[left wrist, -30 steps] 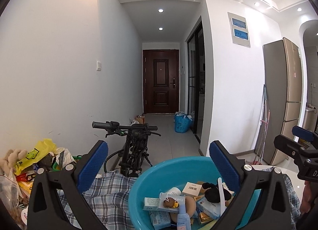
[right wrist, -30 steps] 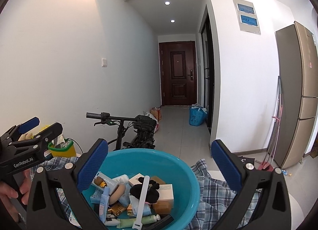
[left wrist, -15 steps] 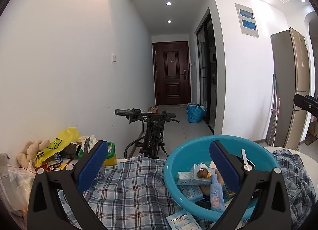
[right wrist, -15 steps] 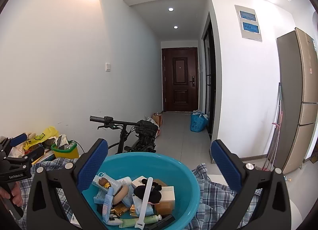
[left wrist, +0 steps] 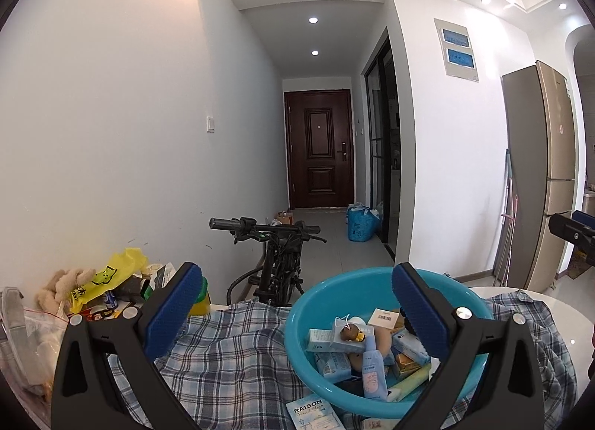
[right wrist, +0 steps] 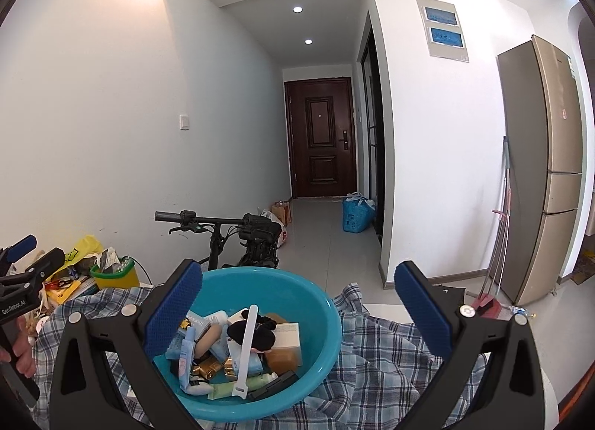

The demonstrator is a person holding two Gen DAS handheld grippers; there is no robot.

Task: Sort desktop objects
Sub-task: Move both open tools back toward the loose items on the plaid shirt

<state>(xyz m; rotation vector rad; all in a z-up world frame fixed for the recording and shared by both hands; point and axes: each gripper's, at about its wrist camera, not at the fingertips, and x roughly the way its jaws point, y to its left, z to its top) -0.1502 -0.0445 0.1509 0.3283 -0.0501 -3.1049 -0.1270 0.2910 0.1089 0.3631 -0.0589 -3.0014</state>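
A: Blue-padded left gripper (left wrist: 297, 322) spread wide, nothing held, hovering above the plaid cloth (left wrist: 230, 355) just left of the teal basin (left wrist: 297, 318).

B: Right gripper (right wrist: 297, 318)?

A: Wide too, empty, framing the basin from above. Left unit also seen at the far left of the right wrist view, gripped by a hand (right wrist: 20, 352).

B: Task things, where?

A: Heaped inside the basin: small cartons (left wrist: 323, 337), pale blue bottle (left wrist: 372, 370), green tube (right wrist: 241, 385), gold-wrapped pieces (right wrist: 208, 365), black plush (right wrist: 253, 333), white strap (right wrist: 247, 348) lying across the top. One RAISON packet (left wrist: 312, 411) out on the cloth, just in front of the basin.

B: Handling?

A: Probably all light. Cartons stiff but crushable, best pinched across the narrow sides. Bottle smooth, likely slippery, safer taken at the body than at the cap. Plush soft, any bulge works. Strap thin and flexible, lift near the middle, likely first since it overlies the rest. Packet flat on cloth, hard to get under; edge pinch.

B: Beyond the basin?

A: Left of it, a clutter pile: yellow bag (left wrist: 108, 274), plush bear (left wrist: 63, 281), green-rimmed tub (right wrist: 113, 274). Behind it, a black bike (left wrist: 275, 262).
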